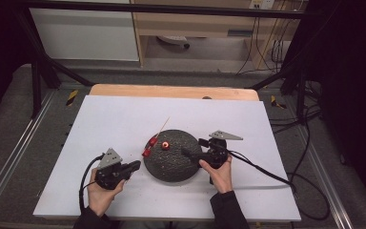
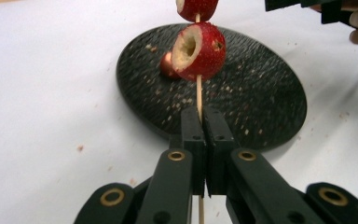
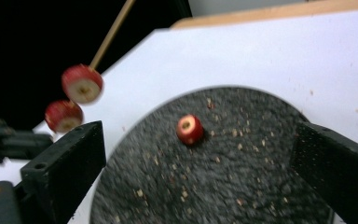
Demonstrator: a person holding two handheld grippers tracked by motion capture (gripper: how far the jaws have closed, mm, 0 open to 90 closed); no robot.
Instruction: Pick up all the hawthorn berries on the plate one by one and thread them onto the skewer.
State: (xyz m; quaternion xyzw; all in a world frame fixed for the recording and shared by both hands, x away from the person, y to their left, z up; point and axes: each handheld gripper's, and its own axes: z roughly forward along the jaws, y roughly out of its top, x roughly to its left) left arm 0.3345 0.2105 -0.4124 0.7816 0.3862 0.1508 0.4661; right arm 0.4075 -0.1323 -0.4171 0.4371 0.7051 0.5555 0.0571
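Left gripper (image 2: 200, 116) clamps a thin wooden skewer (image 2: 198, 95) carrying two red fruit slices (image 2: 199, 51) above a black plate (image 2: 261, 93).
Right gripper (image 3: 200, 163) gapes empty over a loose slice (image 3: 189, 129) on the plate; the slice is likely soft, light, easily bruised, best pinched gently by its skin sides.

The round plate (image 2: 261, 102) looks like dark, rough, matt stone, speckled with pale crumbs. The skewer (image 2: 198, 95) is thin pale wood. The fruit pieces (image 2: 200, 50) have glossy red skin and matt cream flesh. The table cover (image 1: 124, 119) is smooth, matt white.
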